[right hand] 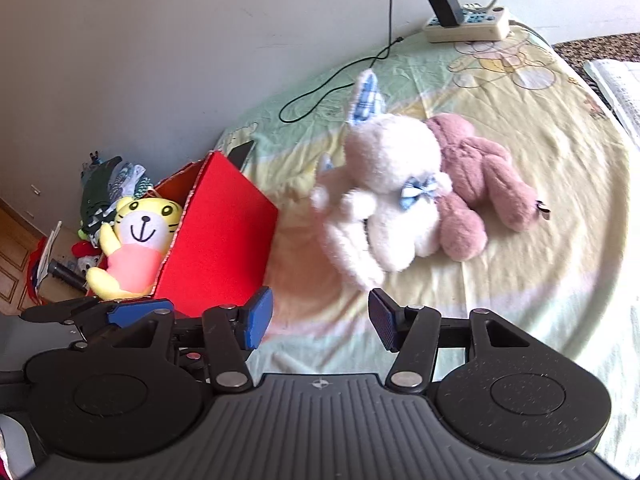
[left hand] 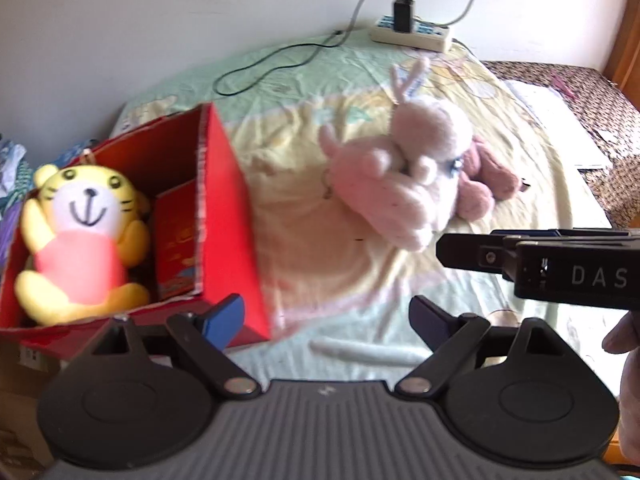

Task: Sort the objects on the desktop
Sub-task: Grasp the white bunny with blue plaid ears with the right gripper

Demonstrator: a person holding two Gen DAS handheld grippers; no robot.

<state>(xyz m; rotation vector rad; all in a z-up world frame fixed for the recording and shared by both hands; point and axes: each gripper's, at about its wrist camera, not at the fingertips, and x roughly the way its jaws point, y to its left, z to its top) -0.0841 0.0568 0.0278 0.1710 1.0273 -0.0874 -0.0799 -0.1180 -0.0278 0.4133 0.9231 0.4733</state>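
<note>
Right wrist view: right gripper [right hand: 320,320] hovers wide open and empty before 2 plush toys, white bunny [right hand: 384,196] against pink bear [right hand: 476,184], beside red box [right hand: 216,232] (tiger already inside).

Both wrist cams look down along their fingers across the bed [left hand: 520,300] toward the wall. The left one sits close to the red box [left hand: 224,216], peering inside it. The right one is further right of the box, nearer the white bunny [right hand: 384,200]. Both catch box, bunny and power strip [right hand: 468,26].
</note>
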